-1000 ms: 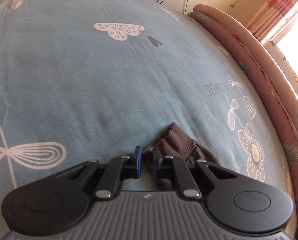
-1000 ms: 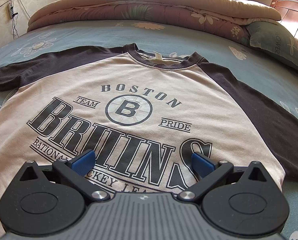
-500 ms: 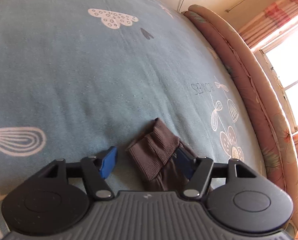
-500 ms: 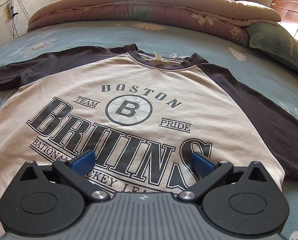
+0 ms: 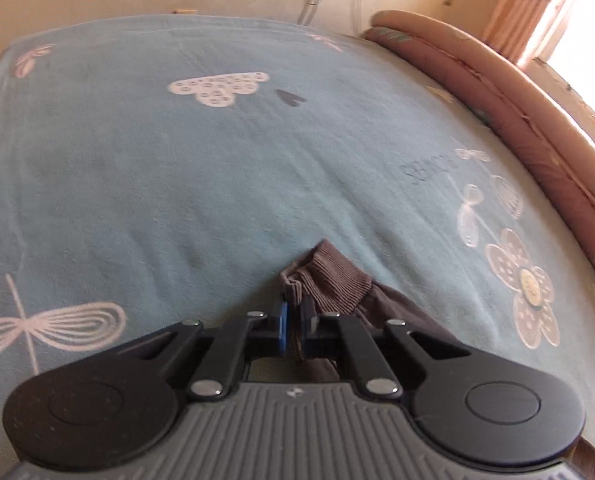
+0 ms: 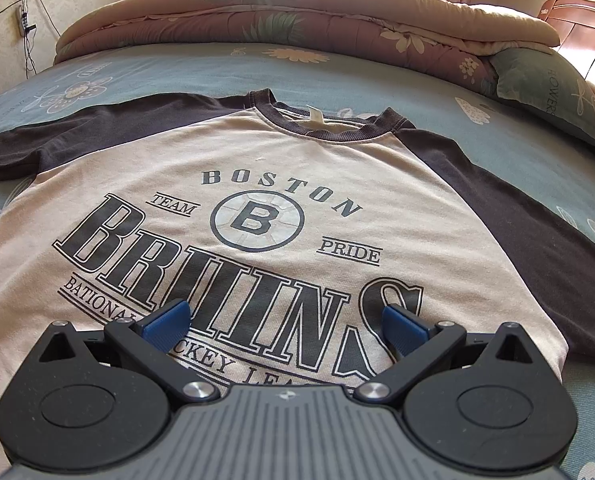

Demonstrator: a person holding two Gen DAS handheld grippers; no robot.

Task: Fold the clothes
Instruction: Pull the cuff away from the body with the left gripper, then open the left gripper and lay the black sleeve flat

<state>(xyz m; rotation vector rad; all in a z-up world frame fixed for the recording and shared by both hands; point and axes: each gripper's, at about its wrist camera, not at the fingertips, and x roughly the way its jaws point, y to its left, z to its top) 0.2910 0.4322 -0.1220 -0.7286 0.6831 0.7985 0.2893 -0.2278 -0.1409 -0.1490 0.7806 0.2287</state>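
1. Folding is barely getting under way: the shirt (image 6: 265,216) is lying face up and spread flat on the bed (image 6: 437,80), print showing, collar toward 12 o'clock in the right wrist view, both dark sleeves stretched out toward 9 and 3 o'clock. No fold is showing anywhere on the body as far as I can see.

2. Left tongs (image 5: 294,322) are sitting together, clamped on the ribbed cuff (image 5: 329,280) of one dark sleeve, which is bunching up just past the pads toward 12 o'clock, with the blue bedsheet (image 5: 177,184) running beyond it.

3. Right tongs (image 6: 285,326) are standing wide apart over the lower part of the print, gripping nothing; whether the pads are resting on the cloth I cannot tell.

4. What is left, to my eye, is nearly everything: bringing this sleeve in over the chest, doing the same on the other side, then doubling the body.

5. Against half a second ago, the left tongs have just been closing. Then they were gaping with the cuff lying loose between them; now the cuff edge is pinched between the pads.

6. The left view has also been swinging: the rolled quilt (image 5: 509,92) and window now sit further toward 2 o'clock, and more wall is showing at 12.

7. The right view is looking unchanged from both earlier frames.
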